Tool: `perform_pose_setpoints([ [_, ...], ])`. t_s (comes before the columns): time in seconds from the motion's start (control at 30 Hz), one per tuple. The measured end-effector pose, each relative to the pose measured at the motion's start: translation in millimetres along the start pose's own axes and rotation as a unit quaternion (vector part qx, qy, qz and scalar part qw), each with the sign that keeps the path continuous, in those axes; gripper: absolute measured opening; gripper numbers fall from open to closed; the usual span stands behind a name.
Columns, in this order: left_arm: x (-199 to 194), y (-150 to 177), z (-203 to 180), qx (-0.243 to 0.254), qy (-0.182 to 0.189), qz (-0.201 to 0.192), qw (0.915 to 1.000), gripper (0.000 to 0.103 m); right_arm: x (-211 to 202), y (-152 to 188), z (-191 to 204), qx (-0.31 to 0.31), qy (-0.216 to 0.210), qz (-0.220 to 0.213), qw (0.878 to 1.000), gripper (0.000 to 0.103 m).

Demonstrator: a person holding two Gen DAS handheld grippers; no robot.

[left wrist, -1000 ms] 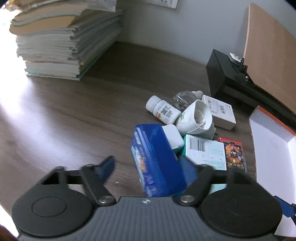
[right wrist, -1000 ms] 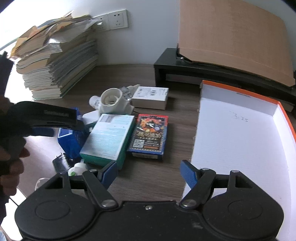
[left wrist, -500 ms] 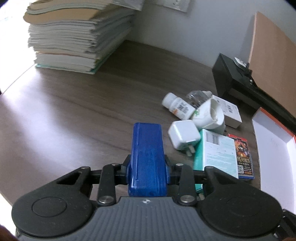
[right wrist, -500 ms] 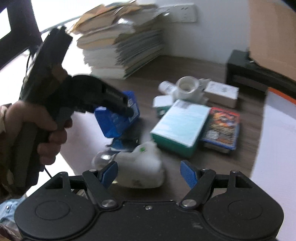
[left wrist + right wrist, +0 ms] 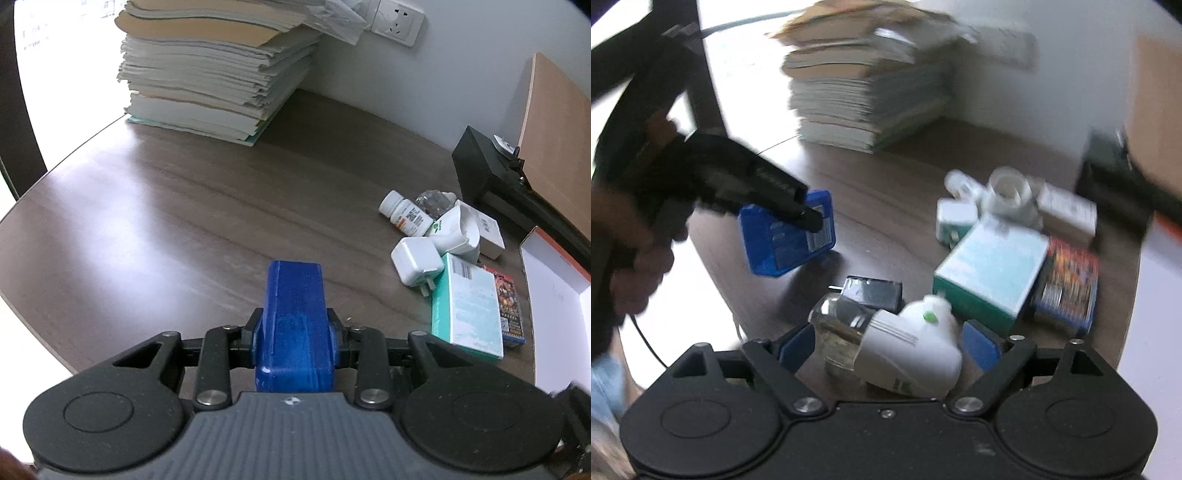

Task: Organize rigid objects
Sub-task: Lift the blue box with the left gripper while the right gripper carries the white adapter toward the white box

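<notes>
The tabletop is dark wood-grain with a smooth, slightly glossy sheen. On its far side a stack of matt paper booklets rises. The blue case looks like shiny hard plastic. Near it the white charger is smooth plastic, beside a teal cardboard box.

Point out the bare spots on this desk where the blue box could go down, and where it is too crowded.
Free: the wide bare stretch of desk between the paper stack and the pile; the white tray looks bare too. Crowded: the right side, where pill bottle, charger, teal box and card pack lie bunched. The left tongs hold the blue box.
</notes>
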State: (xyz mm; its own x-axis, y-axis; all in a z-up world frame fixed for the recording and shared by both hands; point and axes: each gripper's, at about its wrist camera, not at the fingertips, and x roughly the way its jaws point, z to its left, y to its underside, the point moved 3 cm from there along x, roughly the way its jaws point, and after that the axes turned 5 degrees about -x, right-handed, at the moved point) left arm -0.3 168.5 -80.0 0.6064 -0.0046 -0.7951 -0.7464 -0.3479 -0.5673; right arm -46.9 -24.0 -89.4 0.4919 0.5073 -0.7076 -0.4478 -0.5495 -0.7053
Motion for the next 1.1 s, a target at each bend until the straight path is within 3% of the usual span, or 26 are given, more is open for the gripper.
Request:
perform_pose_setpoints([
  [0.2, -3.4, 3.3, 6.8, -0.001, 0.005, 0.000, 1.0000, 0.034, -2.8, 5.5, 15.6, -0.135, -0.007, -0.024, 0.991, 0.102],
  [0.27, -3.8, 3.7, 6.4, -0.002, 0.006, 0.000, 1.0000, 0.034, 2.3, 5.7, 25.4, -0.189, 0.003, -0.025, 0.982, 0.095],
  [0.3, -4.2, 3.8, 6.2, -0.001, 0.006, 0.000, 1.0000, 0.034, 6.8, 5.6, 29.5, -0.213, 0.004, -0.022, 0.977, 0.085],
  [0.4, -5.3, 4.2, 5.0, -0.001, 0.008, 0.000, 1.0000, 0.034, 21.4, 6.3, 33.3, -0.250, 0.009, -0.003, 0.968, 0.068],
  [0.47, -6.3, 4.9, 3.4, 0.001, 0.009, -0.002, 1.0000, 0.034, 29.3, 5.9, 28.6, -0.243, 0.014, 0.008, 0.970, 0.056],
  [0.63, -6.8, 6.6, -1.3, 0.003, 0.011, -0.001, 0.9999, 0.034, 31.7, -1.0, 14.4, -0.199, 0.019, 0.008, 0.980, 0.052],
  [0.83, -9.8, 4.9, -11.3, 0.010, 0.018, -0.006, 0.9998, 0.034, 9.6, -8.7, -23.8, -0.052, 0.010, -0.014, 0.999, 0.044],
  [0.87, -10.3, 4.8, -13.9, 0.011, 0.020, -0.007, 0.9997, 0.034, 3.9, -9.5, -30.6, -0.029, 0.010, -0.023, 0.999, 0.039],
  [0.97, -11.6, 3.2, -22.3, 0.019, 0.027, -0.010, 0.9994, 0.034, -10.8, -11.8, -49.7, 0.027, 0.009, -0.038, 0.999, 0.039],
  [1.1, -13.1, 0.6, -35.4, 0.030, 0.038, -0.014, 0.9987, 0.034, -25.5, -6.5, -62.8, 0.056, 0.022, -0.049, 0.997, 0.039],
])
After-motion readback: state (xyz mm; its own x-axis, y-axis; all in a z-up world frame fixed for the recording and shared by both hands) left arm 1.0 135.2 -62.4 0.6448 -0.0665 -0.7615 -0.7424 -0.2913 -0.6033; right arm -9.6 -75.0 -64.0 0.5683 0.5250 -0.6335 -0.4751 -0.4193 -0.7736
